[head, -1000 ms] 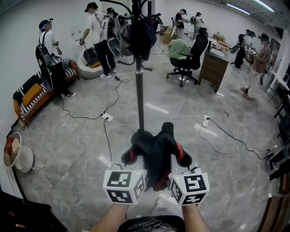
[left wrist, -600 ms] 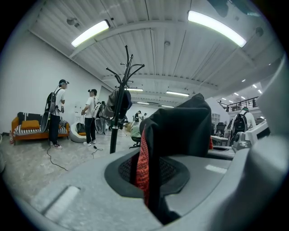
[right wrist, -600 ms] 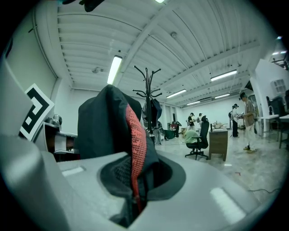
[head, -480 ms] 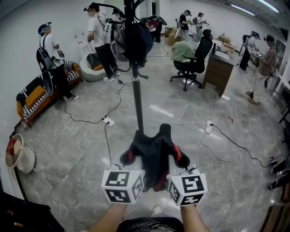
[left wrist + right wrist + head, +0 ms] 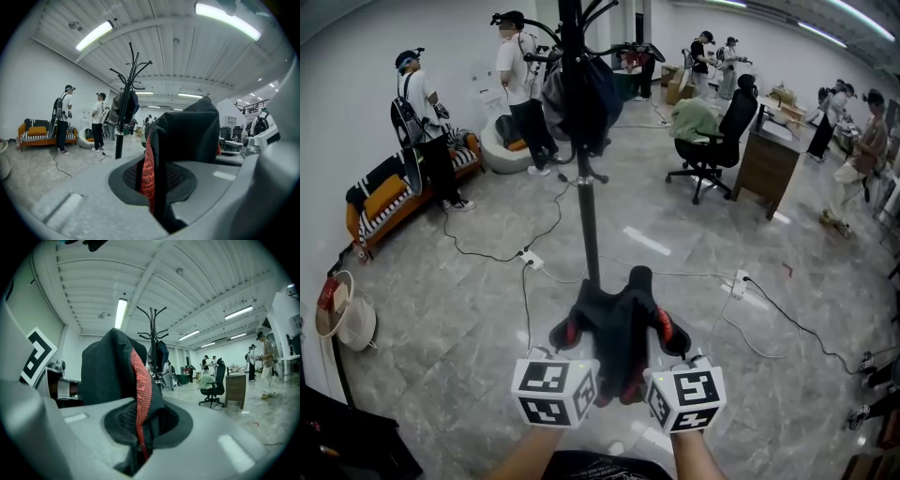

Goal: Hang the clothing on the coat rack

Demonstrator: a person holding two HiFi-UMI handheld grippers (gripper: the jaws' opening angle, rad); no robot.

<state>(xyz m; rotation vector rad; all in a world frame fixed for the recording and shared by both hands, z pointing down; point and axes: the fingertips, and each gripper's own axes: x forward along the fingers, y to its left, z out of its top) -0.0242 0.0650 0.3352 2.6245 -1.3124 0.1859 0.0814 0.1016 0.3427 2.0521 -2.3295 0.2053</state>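
Observation:
A black garment with red trim [image 5: 619, 328] hangs bunched between my two grippers, low in the head view. My left gripper [image 5: 572, 339] is shut on its left part; the dark cloth and a red knit edge [image 5: 149, 166] are pinched between the jaws. My right gripper [image 5: 662, 336] is shut on its right part, where the red edge [image 5: 140, 390] runs down into the jaws. The black coat rack [image 5: 584, 178] stands straight ahead on the floor, its pole rising behind the garment. Dark clothing [image 5: 579, 94] hangs from its upper hooks. The rack [image 5: 123, 112] shows left of centre in the left gripper view.
Power cables [image 5: 525, 258] and sockets lie on the marble floor around the rack's foot. An office chair [image 5: 712, 141] and wooden desk [image 5: 769, 169] stand at the back right. Several people stand at the back left near an orange sofa [image 5: 384, 202]. A basket [image 5: 342, 314] sits left.
The view has drifted so the rack and the room sit slightly lower and nearer. Both grippers keep their hold on the garment, a little lower in the frame.

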